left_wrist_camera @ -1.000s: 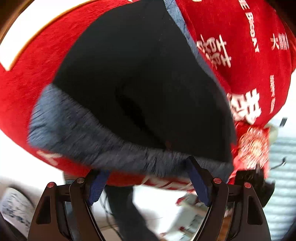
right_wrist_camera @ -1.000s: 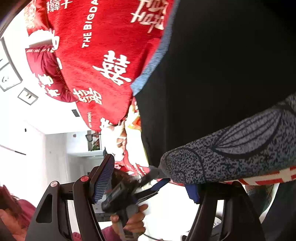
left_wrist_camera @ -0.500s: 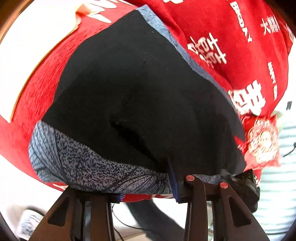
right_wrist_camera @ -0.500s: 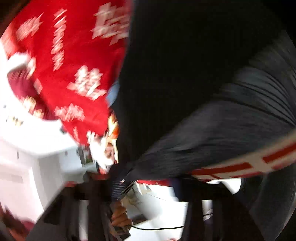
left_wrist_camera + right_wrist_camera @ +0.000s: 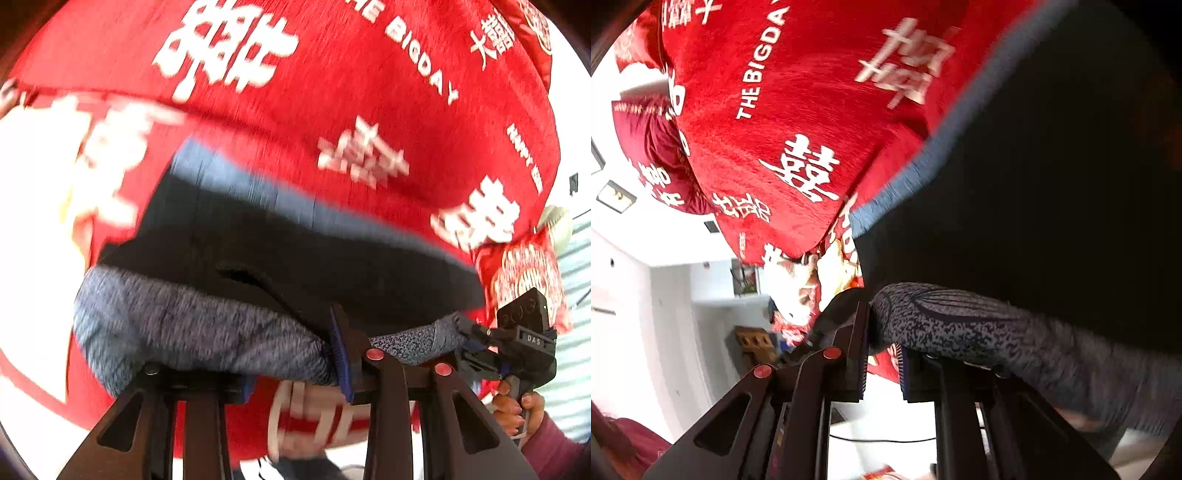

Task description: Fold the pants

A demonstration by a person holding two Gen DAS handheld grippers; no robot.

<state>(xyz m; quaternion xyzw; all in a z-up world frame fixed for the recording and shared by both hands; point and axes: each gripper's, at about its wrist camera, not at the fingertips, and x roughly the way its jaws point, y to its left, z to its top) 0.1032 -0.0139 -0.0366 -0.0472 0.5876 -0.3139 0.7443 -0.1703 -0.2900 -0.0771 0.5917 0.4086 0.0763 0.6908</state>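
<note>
Left hand-held gripper [image 5: 295,373]: fingers nearly closed, pinching the grey speckled waistband [image 5: 207,332] of the pants [image 5: 295,258] near its middle. Right hand-held gripper [image 5: 882,354]: narrow gap between the pads, gripping the same waistband at its end corner [image 5: 886,310]. You hold both points on one edge, probably so the band stays taut and straight while you carry it over for the fold.

The pants lie on the red blanket [image 5: 369,92], waistband end lifted toward you, far edge with the blue-grey hem [image 5: 258,184] flat on the blanket. Whether the surface under it is a bed, I cannot tell.

Materials: black body is a smooth, matte knit; waistband is thick, ribbed, heathered, rolls into a soft tube where lifted. Blanket is plush, fuzzy, white printed characters. It looks grippy, so expect drag on the lower layer.
</note>
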